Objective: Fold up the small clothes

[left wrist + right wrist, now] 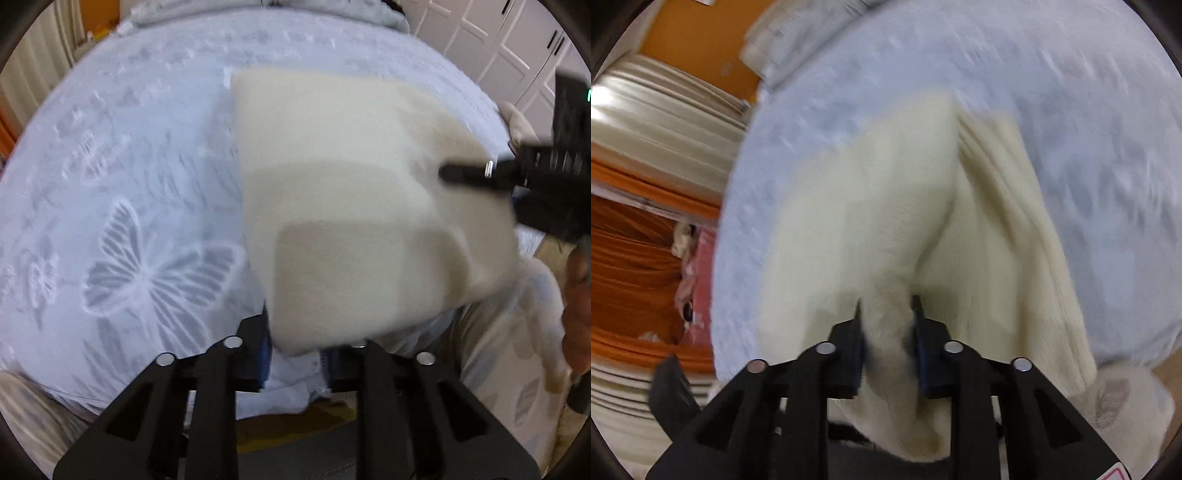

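A cream garment (351,206) is spread on the pale blue bedspread (129,166), its near edge lifted. A fold is pinched by the right gripper (886,332), and the near corner is clamped by the left gripper (295,354).

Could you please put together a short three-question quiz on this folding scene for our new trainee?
1. True or false: the right gripper is shut on the cream garment.
2. What does the garment lie on? A) a wooden table B) a pale blue bedspread with butterfly pattern C) a metal tray
3. Fill in: in the left wrist view, the left gripper sits at the garment's ____ edge.

Key: 1 true, a fold of cloth is pinched between its pads. 2 B. 3 near, the lower edge in that picture.
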Demonstrator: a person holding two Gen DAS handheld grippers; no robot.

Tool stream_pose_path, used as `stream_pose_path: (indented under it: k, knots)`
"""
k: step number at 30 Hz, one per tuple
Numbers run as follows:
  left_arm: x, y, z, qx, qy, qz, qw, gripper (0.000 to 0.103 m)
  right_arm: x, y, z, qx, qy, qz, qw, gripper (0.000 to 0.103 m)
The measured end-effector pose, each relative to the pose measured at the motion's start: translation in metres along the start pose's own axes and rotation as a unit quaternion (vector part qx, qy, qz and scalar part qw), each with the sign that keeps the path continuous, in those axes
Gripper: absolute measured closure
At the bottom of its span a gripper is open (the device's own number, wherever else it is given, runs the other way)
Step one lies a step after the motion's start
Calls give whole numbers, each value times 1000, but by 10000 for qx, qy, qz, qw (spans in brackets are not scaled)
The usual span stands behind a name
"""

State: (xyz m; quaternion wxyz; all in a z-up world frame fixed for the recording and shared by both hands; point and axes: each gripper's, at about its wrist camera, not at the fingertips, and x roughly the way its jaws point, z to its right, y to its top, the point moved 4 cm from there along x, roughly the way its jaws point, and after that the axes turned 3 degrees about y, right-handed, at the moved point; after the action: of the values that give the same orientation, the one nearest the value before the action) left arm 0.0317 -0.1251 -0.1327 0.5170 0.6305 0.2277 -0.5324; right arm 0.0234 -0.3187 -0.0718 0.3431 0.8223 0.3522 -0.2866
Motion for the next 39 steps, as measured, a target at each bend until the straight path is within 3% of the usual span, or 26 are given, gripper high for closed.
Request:
stream_pose_path:
  k: [2, 4, 6, 9, 11, 13, 17, 19, 22, 24, 26, 28, 30, 32, 33, 35, 37, 39]
  knots:
    - [-24, 7, -4, -234, -207, 274, 9991, 88, -36, 19, -26, -254, 260, 464, 9983, 90]
    - [-36, 11, -2, -218, -303, 422, 9984, 89, -53, 27, -32, -565, 96, 642, 9963, 90]
    - [-31, 12, 9, 57, -142, 372, 9992, 86, -35, 22, -5, -593, -549, 356, 9961, 91]
    - [4, 1, 16, 220, 175, -149, 9995, 77, 27, -9, 69, -41, -1270, -623, 9899, 89]
    - [15, -9, 14, 149, 247, -305, 9991, 74, 23, -14, 79, 322, -1028, -459, 9931, 86]
    - [6, -11, 11, 233, 383, -164, 9989, 66, 8, -10, 72, 442, -986, -322, 9936, 80]
    - [-28, -13, -4, 228, 290, 160, 9992, 41, -35, -7, 48, 194, -1145, 230, 9930, 75]
    - [-44, -17, -15, 94, 402, 353, 9985, 35, -50, -5, 24, 33, -849, 441, 9954, 75]
    - [-61, -14, -30, -188, 600, 587, 9963, 33, -37, -3, -26, -431, -253, 190, 9986, 75]
    - [-68, -7, -38, -372, 663, 674, 9948, 29, -13, -12, -54, -899, -192, -114, 9957, 75]
    - [-71, -1, -44, -464, 761, 705, 9935, 23, 36, -31, -65, -1280, -463, -730, 9880, 75]
    - [-75, 2, -48, -539, 829, 750, 9923, 23, 96, -58, -47, -1698, -1055, -1286, 9713, 78]
    - [-76, 3, -51, -594, 789, 730, 9924, 22, 97, -57, -45, -1618, -785, -1134, 9771, 78]
    - [-78, 5, -53, -636, 577, 695, 9939, 19, 75, -42, -47, -1157, -566, -1136, 9851, 78]
    - [-79, 6, -52, -657, 475, 693, 9943, 11, 58, -36, -50, -974, -399, -1000, 9894, 72]
    - [-79, 10, -49, -786, 188, 711, 9942, 8, 17, -14, -37, -755, -455, -369, 9954, 56]
    - [-72, 18, -42, -911, -146, 618, 9938, 5, -12, 0, -10, -564, -916, 112, 9941, 25]
    - [-54, 29, -34, -1053, -400, 329, 9931, 5, -23, 10, 21, -275, -1282, 167, 9912, 23]
